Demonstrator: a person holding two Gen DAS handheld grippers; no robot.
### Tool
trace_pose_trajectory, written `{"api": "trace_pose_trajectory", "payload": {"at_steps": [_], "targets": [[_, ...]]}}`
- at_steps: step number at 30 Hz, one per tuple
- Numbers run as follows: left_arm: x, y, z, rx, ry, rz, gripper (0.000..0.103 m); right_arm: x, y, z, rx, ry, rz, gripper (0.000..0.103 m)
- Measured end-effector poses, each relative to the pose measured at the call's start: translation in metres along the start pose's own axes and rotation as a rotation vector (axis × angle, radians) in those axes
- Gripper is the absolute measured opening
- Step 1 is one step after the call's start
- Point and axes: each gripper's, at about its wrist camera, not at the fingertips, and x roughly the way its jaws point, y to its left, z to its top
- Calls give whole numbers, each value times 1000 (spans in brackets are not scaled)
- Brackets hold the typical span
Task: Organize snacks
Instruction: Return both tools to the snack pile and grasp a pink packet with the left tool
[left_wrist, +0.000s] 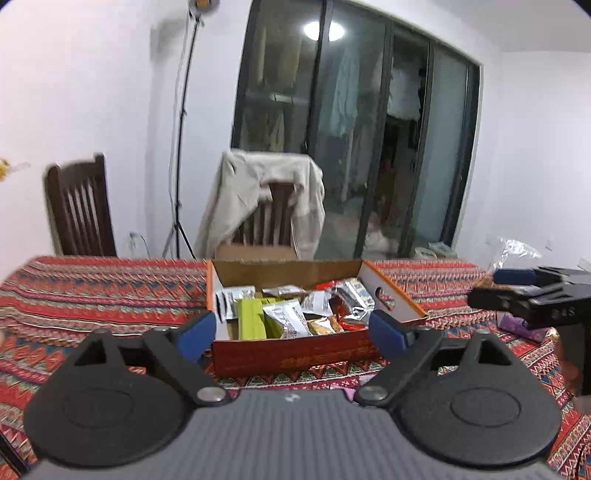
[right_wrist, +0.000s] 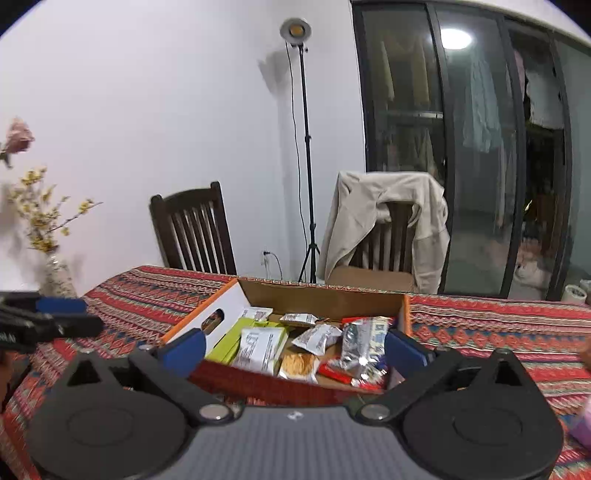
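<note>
Left gripper (left_wrist: 291, 330): hovers level-ish, tipped slightly down toward the near wall of the cardboard box (left_wrist: 295, 356), blue pads (left_wrist: 195, 332) spread wide, nothing between them, touching nothing. Right gripper (right_wrist: 293, 349): same pose, jaws released wide, empty, aimed at the box's near edge; in the left wrist view it pokes in from the right edge.

Box sits mid-table on the patterned tablecloth (left_wrist: 92, 295), top open, cut-out handle in one side wall. Snacks (right_wrist: 314, 343) are all inside the box, loose pile.

Counts, left to right: 1 vase of yellow flowers (right_wrist: 44, 229), 2 dark wooden chairs (right_wrist: 192, 229), 1 light stand (right_wrist: 304, 147), 1 beige jacket (right_wrist: 384, 221) over the right chair. In the box: 1 green carton (right_wrist: 236, 338), several white and silver wrappers, exact count unclear.
</note>
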Motion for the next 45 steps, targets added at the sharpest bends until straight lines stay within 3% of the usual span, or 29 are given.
{"api": "trace_pose_trajectory", "payload": {"at_steps": [6,12,15,17,22,27,32,39,43,44,45], "targets": [[-58,-32,-48,50,-42,37,100,-79,17,-46,-70,-52,-26,103],[-84,-57,-114,39,67,-13,101,-120,37,-123,-140,-15,-140,103],[-92,-63,-144,40,111,35,101,-134,41,-163,-81,26,-172,103],[-93,-64,-160,41,141,61,101,-142,41,-188,-11,42,-147,103],[-93,-58,-180,-19,200,92,101,-152,47,-234,72,67,-156,103],[-95,-60,-184,-34,193,99,101,-159,55,-246,42,56,-171,103],[-80,-67,-182,-30,188,78,101,-162,47,-246,92,44,-167,103],[-8,-86,-163,61,207,-20,101,-161,24,-243,232,19,-168,103],[29,-98,-154,94,231,-59,100,-157,20,-239,228,22,-187,103],[36,-100,-153,100,237,-56,98,-156,19,-238,230,23,-195,103],[43,-101,-152,107,241,-54,89,-155,17,-236,236,28,-202,103]]}}
